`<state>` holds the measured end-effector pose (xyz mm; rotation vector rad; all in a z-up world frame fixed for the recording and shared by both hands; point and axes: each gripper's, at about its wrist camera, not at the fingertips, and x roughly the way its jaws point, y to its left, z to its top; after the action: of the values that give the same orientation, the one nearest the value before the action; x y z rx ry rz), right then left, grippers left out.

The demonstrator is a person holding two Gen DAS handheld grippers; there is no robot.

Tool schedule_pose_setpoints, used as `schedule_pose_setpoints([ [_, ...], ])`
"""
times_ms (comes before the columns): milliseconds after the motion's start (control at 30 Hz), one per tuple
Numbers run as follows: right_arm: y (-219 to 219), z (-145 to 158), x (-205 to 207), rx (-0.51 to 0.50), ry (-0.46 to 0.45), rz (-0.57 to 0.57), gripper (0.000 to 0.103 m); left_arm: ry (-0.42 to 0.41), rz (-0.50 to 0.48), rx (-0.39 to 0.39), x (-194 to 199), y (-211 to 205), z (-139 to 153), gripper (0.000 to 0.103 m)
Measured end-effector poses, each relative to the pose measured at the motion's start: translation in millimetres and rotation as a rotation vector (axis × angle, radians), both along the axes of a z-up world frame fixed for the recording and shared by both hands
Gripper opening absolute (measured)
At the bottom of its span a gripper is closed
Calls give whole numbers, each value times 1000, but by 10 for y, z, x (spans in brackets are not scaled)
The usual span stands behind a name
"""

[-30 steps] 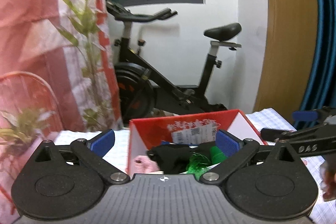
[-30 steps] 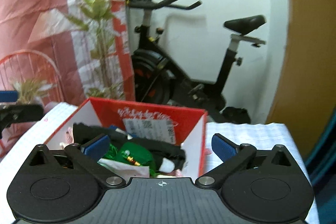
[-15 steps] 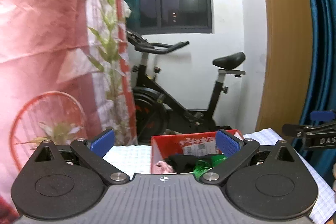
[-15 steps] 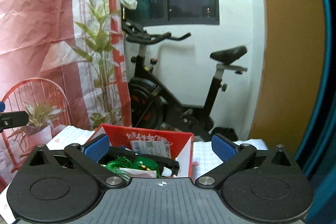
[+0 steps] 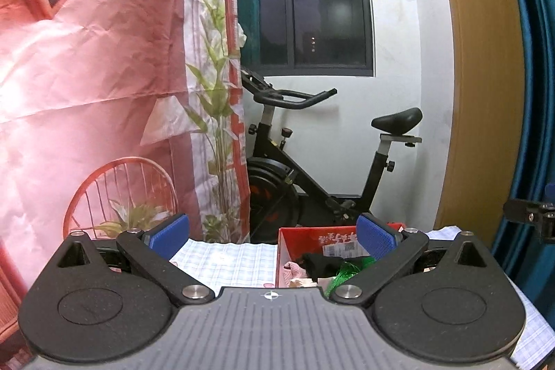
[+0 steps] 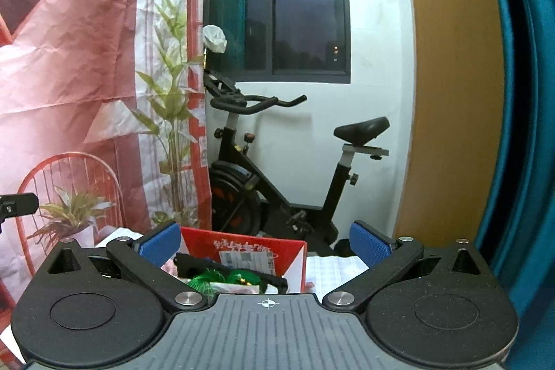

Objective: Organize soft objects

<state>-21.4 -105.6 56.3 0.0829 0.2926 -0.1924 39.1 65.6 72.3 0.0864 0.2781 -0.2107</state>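
A red cardboard box (image 5: 298,234) (image 6: 295,255) stands on a checked tablecloth (image 5: 225,262). Inside it lie soft things: a black cloth (image 5: 322,264) (image 6: 208,264), a green mesh bundle (image 5: 347,269) (image 6: 222,276) and a pink piece (image 5: 295,269). My left gripper (image 5: 274,233) is open and empty, held back from the box, with its right finger in front of the box's right half. My right gripper (image 6: 263,240) is also open and empty, and the box shows between its fingers. The right gripper's edge (image 5: 530,219) shows at the far right of the left wrist view.
A black exercise bike (image 5: 312,169) (image 6: 277,182) stands behind the table under a dark window (image 6: 295,6). A pink printed backdrop (image 5: 86,92) hangs on the left. A wooden panel (image 6: 447,92) and a teal curtain (image 6: 520,127) are on the right.
Both grippers have pulled back and tilted up from the box. The box now looks smaller and lower in both views, and more of the window shows. Both stayed open.
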Motion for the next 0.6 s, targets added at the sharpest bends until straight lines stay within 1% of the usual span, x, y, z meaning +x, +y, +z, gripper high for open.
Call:
schedule_pose_setpoints([
  [167, 1, 11, -86, -3, 1, -7, 103, -14, 0, 10, -18, -21, -3, 103],
  [600, -96, -19, -80, -14, 13, -40, 103, -2, 15, 19, -8, -31, -54, 103],
])
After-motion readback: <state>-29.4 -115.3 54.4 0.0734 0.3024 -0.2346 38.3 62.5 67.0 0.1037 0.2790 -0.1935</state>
